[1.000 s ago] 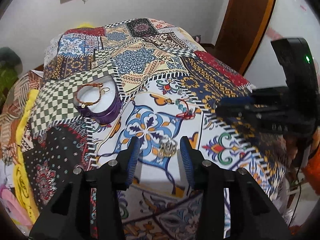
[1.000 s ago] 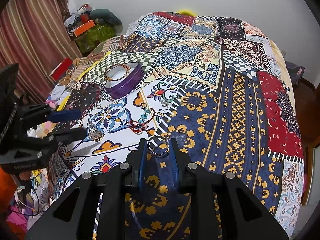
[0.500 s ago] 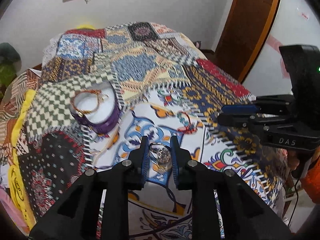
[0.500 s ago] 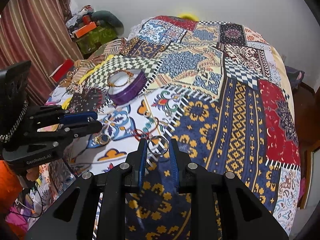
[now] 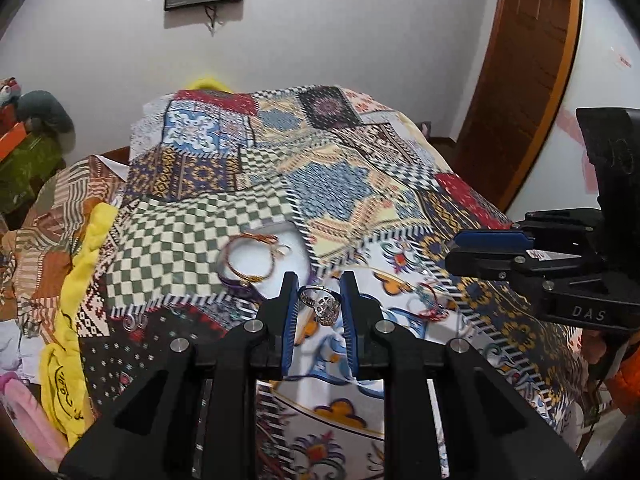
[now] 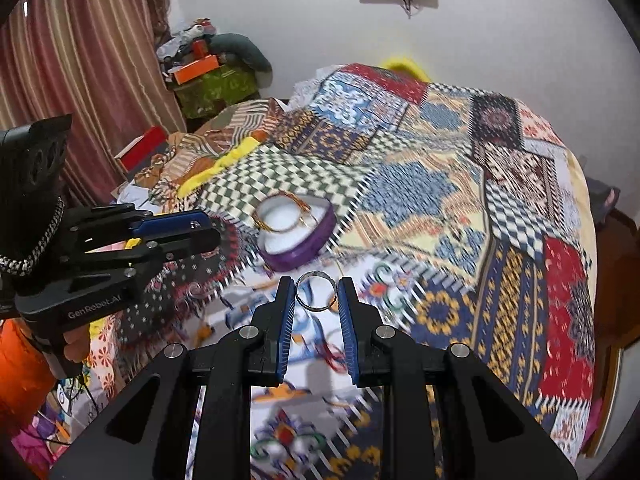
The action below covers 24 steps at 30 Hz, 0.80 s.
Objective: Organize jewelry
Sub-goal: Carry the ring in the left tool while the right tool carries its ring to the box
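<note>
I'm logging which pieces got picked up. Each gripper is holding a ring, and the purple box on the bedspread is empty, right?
Not quite: the purple box is not empty; the right wrist view shows a gold bracelet in it. The rest holds: the left gripper holds an ornate ring and the right gripper a plain ring.

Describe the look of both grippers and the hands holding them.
Both are matte black with silver pivot screws and ridged blue finger pads. The left gripper reads "GenRobot.AI" in white and has a black-and-white braided cord. The right gripper reads "DAS". Bare fingers and orange sleeves show beneath both bodies.
</note>
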{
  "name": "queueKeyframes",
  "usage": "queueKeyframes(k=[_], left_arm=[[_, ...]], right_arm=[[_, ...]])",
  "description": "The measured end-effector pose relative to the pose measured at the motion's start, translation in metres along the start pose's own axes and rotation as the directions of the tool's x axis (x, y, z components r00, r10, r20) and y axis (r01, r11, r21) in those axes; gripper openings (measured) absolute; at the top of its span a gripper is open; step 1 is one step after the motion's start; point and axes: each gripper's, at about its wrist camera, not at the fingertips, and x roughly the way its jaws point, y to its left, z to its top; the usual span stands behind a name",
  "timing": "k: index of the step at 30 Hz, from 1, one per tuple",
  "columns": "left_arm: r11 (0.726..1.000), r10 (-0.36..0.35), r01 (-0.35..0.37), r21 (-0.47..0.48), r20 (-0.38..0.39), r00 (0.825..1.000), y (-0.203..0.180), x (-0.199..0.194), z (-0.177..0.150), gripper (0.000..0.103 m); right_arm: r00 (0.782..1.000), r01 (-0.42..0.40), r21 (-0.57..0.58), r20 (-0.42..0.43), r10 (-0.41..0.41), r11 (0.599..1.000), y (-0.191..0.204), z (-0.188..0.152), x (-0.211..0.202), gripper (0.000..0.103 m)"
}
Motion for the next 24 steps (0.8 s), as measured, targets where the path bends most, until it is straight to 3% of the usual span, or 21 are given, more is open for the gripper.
queueKeyframes(k=[9,18,24], left_arm=[[0.999,0.022,-0.022,-0.044,-0.002,1.0,0.035,0.015,0.01,0.02],[0.994,-0.026,0.019,-0.103,-0.063,0.998,0.063,0.054,0.017,0.02],[0.996,-0.029,0.021,-0.089,-0.094,0.995,0.068,0.078,0.023,0.02]], right_arm=[[1.0,-0.024,-0.029,-0.008,0.024,0.999,0.014,0.028,0.03,0.02],[0.996,-0.015,-0.084,-0.092,0.008,0.996,0.021,0.045,0.076,0.02],[0.989,-0.002,-0.139,-0.145,-0.018,0.99,0.023,0.048,0.101,0.02]])
